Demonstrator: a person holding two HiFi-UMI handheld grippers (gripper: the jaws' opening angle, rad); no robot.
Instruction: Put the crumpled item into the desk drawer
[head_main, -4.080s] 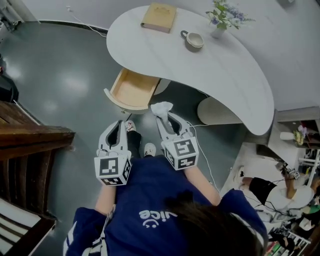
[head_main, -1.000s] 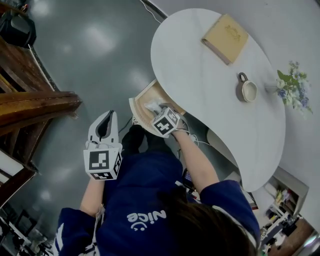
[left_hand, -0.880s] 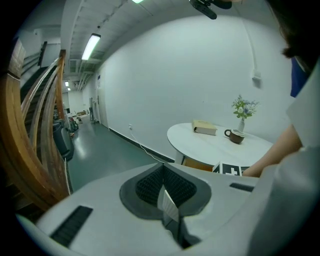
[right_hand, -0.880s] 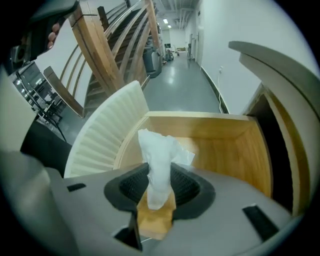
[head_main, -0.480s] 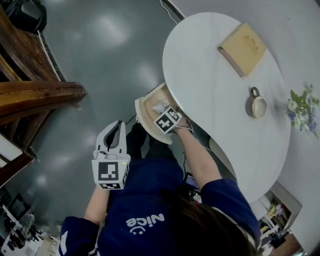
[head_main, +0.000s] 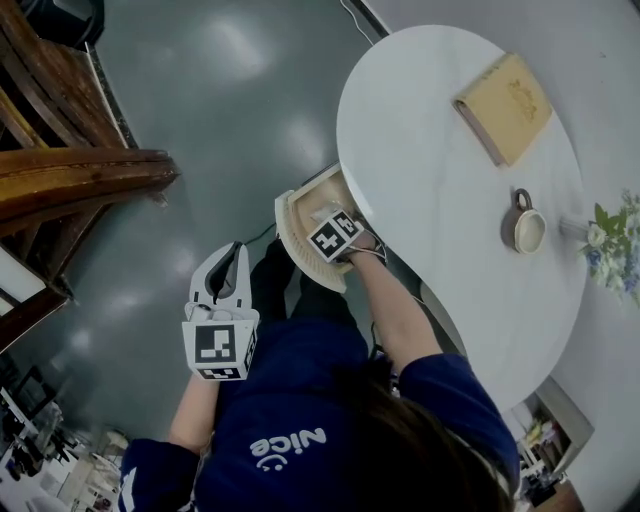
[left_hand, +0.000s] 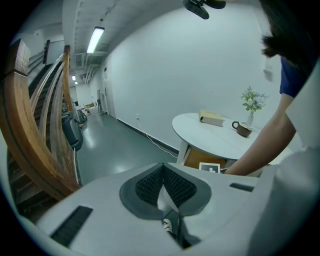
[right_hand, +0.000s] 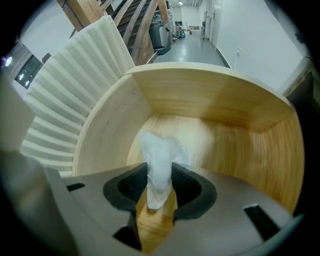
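Glossy grey floor (head_main: 200, 90), white walls (left_hand: 190, 65), a wooden staircase (head_main: 80, 180) and a ceiling strip light (left_hand: 94, 39).

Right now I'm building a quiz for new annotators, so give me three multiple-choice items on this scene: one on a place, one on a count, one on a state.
1. Where is the crumpled white tissue?
A. on the wooden staircase
B. between the jaws of the right gripper, inside the drawer
C. on the floor

2. How many things are on the desk top?
A. one
B. three
C. five

3. The drawer is:
A. pulled open
B. pushed shut
C. taken out and lying on the floor

Key:
1 B, as the right gripper view shows it between the jaws, which have just been opening, over the wooden bottom.
2 B, namely the book, the mug and the vase of flowers.
3 A, since its wooden inside shows beyond the desk's edge.
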